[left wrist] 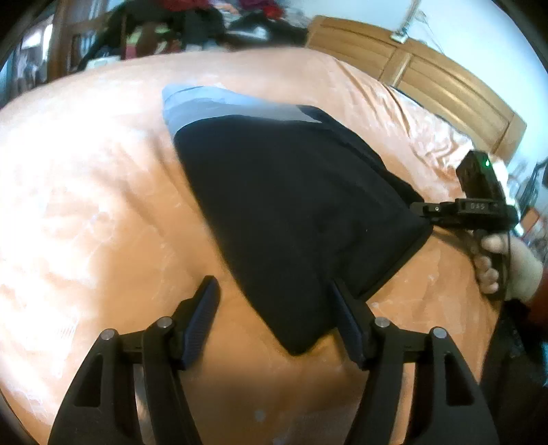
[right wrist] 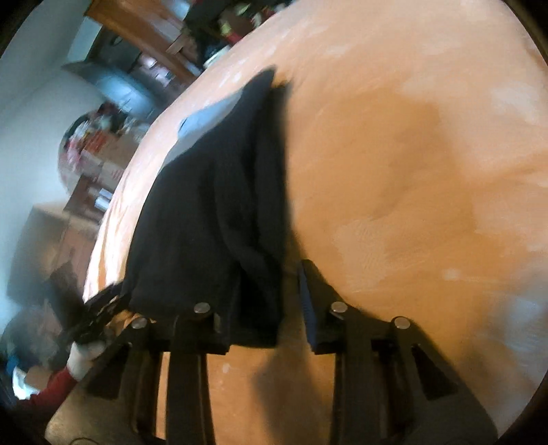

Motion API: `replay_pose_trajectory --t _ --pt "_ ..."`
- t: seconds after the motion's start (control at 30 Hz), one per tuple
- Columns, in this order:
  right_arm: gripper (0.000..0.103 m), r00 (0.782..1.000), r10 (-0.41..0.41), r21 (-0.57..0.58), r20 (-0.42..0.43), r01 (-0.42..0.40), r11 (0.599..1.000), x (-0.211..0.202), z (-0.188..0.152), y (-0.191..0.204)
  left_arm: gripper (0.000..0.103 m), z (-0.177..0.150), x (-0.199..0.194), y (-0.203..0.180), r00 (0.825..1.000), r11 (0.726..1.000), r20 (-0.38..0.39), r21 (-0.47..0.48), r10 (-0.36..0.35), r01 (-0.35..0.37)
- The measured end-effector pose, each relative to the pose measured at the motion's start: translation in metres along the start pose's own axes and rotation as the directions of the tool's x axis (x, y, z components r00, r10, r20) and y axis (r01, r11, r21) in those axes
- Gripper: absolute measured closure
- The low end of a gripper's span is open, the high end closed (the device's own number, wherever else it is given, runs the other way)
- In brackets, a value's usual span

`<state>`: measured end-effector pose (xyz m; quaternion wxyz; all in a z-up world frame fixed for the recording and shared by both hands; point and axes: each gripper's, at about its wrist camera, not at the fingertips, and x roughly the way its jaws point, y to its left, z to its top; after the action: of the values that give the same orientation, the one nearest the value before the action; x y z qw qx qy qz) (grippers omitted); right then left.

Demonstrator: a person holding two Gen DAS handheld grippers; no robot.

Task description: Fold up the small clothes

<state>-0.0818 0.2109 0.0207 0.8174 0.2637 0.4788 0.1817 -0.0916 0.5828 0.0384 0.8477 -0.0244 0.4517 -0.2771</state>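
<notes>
A black garment (left wrist: 291, 191) with a grey band (left wrist: 222, 106) at its far end lies folded on the orange bedsheet (left wrist: 85, 171). My left gripper (left wrist: 273, 280) is open. The garment's near corner lies between its fingers, against the right finger (left wrist: 346, 318). My right gripper (left wrist: 416, 207), held by a hand, touches the garment's right corner. In the right wrist view the right gripper (right wrist: 270, 274) stands open. The black garment (right wrist: 205, 205) covers its left finger, and the right finger (right wrist: 308, 301) is bare. The left gripper (right wrist: 102, 301) shows blurred at the lower left.
A wooden headboard (left wrist: 428, 78) runs along the bed's far right. Piled clothes and clutter (left wrist: 191, 24) sit beyond the far edge. Shelves and boxes (right wrist: 102, 154) stand past the bed's left side. Bare sheet (right wrist: 411, 171) spreads right of the garment.
</notes>
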Motion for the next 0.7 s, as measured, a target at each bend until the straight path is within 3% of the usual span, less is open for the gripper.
replay_pose_trajectory --t 0.13,0.2,0.27,0.33,0.43,0.57,0.7 --pt "0.06 0.995 -0.073 -0.047 0.066 0.076 0.996 -0.04 -0.009 0.019 0.032 -0.009 -0.024 -0.001 0.999 0.998 0.007 -0.044 0.042 -0.042" --pt "0.047 0.989 -0.116 -0.111 0.089 0.126 0.986 -0.055 -0.019 0.039 0.032 -0.019 -0.041 -0.003 0.993 0.992 0.016 -0.044 0.12 -0.12" --pt "0.024 0.979 -0.178 -0.182 0.102 0.194 0.964 -0.055 -0.035 0.058 0.03 -0.027 -0.054 -0.003 0.981 0.98 0.024 -0.055 0.195 -0.193" --pt "0.017 0.956 -0.271 -0.264 0.116 0.292 0.919 -0.051 -0.059 0.076 0.022 -0.035 -0.059 0.001 0.962 0.957 0.003 -0.105 0.272 -0.27" --pt "0.012 0.918 -0.384 -0.348 0.103 0.395 0.85 -0.035 -0.098 0.08 0.015 -0.049 -0.048 0.002 0.941 0.93 -0.056 -0.148 0.333 -0.337" --pt "0.0 0.891 -0.439 -0.352 0.115 0.45 0.821 -0.024 -0.129 0.072 0.0 -0.056 -0.04 -0.009 0.918 0.907 -0.055 -0.142 0.393 -0.397" --pt "0.0 0.876 -0.467 -0.321 0.117 0.479 0.817 -0.019 -0.129 0.073 0.0 -0.05 -0.036 -0.003 0.914 0.895 -0.06 -0.187 0.401 -0.405"
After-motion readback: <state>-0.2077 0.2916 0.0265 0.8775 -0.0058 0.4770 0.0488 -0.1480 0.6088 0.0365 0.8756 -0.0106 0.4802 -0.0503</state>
